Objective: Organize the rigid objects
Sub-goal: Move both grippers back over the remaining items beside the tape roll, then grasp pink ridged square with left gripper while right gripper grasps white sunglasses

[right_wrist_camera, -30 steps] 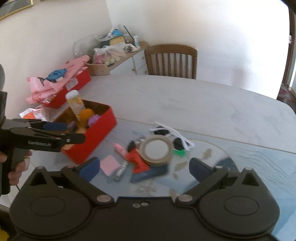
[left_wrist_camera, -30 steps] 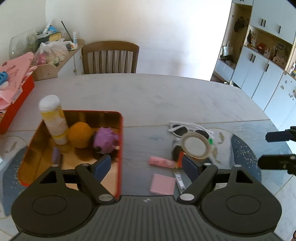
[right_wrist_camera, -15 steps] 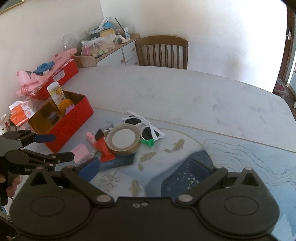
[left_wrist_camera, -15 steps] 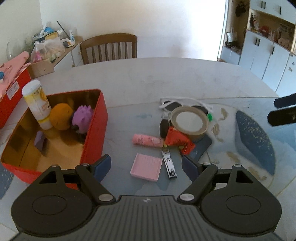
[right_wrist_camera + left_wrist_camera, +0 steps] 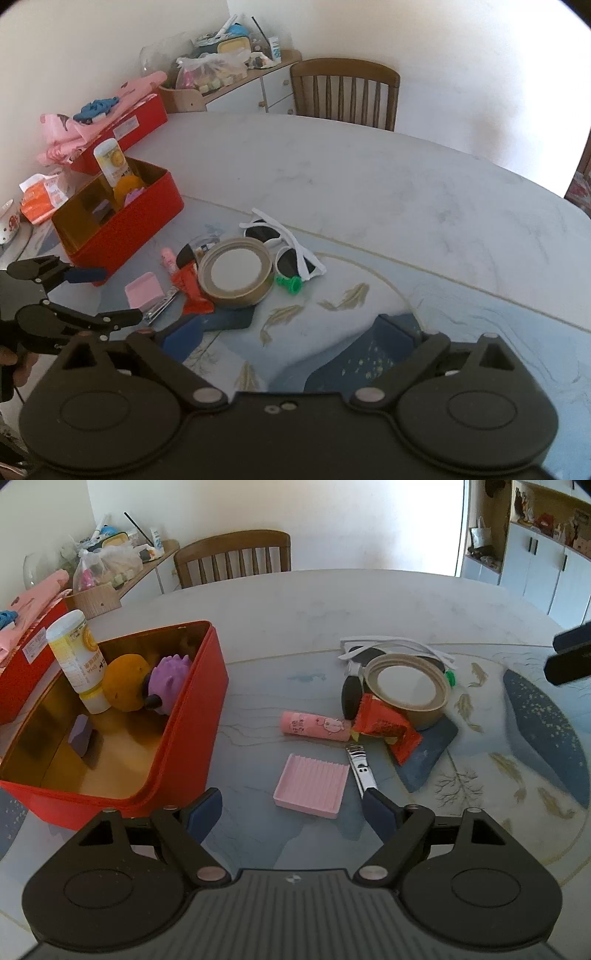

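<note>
A pink ridged tray (image 5: 311, 785) lies flat on the table (image 5: 332, 602), just beyond your left gripper (image 5: 293, 810), whose jaws stand wide with nothing between them. Touching the tray's right edge is a nail clipper (image 5: 361, 771). Farther off lie a pink tube (image 5: 316, 726), a red wrapper (image 5: 388, 729) and a tape roll (image 5: 406, 685), with white sunglasses (image 5: 388, 646) behind. To the left, an open red box (image 5: 192, 716) holds a bottle (image 5: 75, 653), an orange ball (image 5: 123, 683) and a purple toy (image 5: 168, 681). Your right gripper (image 5: 291, 338) hovers near the table, jaws wide but just narrowing, empty. A small green item (image 5: 290, 284) beside the sunglasses is too blurred to name.
</note>
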Demonstrator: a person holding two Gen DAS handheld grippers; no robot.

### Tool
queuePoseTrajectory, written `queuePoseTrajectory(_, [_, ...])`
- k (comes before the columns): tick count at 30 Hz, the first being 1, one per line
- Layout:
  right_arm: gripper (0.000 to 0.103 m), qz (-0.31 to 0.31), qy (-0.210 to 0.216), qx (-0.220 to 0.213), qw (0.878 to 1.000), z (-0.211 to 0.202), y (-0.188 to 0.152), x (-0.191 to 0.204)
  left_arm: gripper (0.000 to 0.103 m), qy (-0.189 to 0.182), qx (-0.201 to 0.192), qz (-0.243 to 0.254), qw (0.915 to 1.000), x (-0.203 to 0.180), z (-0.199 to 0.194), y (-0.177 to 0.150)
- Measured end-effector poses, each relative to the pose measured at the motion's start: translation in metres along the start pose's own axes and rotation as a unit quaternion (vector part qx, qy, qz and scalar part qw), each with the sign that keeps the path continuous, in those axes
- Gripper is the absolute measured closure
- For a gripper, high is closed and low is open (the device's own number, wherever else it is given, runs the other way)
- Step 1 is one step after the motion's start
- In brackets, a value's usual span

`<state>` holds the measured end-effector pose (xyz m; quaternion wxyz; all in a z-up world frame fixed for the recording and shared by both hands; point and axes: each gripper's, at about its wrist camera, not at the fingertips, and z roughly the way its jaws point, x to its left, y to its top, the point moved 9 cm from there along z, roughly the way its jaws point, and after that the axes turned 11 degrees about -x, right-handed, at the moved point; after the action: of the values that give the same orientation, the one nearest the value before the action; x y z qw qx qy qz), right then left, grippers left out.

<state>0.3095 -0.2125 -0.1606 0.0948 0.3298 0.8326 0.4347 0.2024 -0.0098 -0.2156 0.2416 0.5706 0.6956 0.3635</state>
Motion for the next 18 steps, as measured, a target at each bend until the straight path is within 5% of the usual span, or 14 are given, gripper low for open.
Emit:
queuePoseTrajectory(7, [0.016, -0.033, 0.002, 0.005, 0.999, 0.037, 0.021, -0.005, 0.033, 0.001, 0.01, -0.017, 0.9998, 0.006, 0.008, -0.002])
queuePoseTrajectory(18, [0.052, -0.065, 0.004, 0.039, 0.997, 0.11, 0.039, -0.002, 0.044, -0.014, 0.009, -0.012, 0.9998, -0.001, 0.018, 0.004])
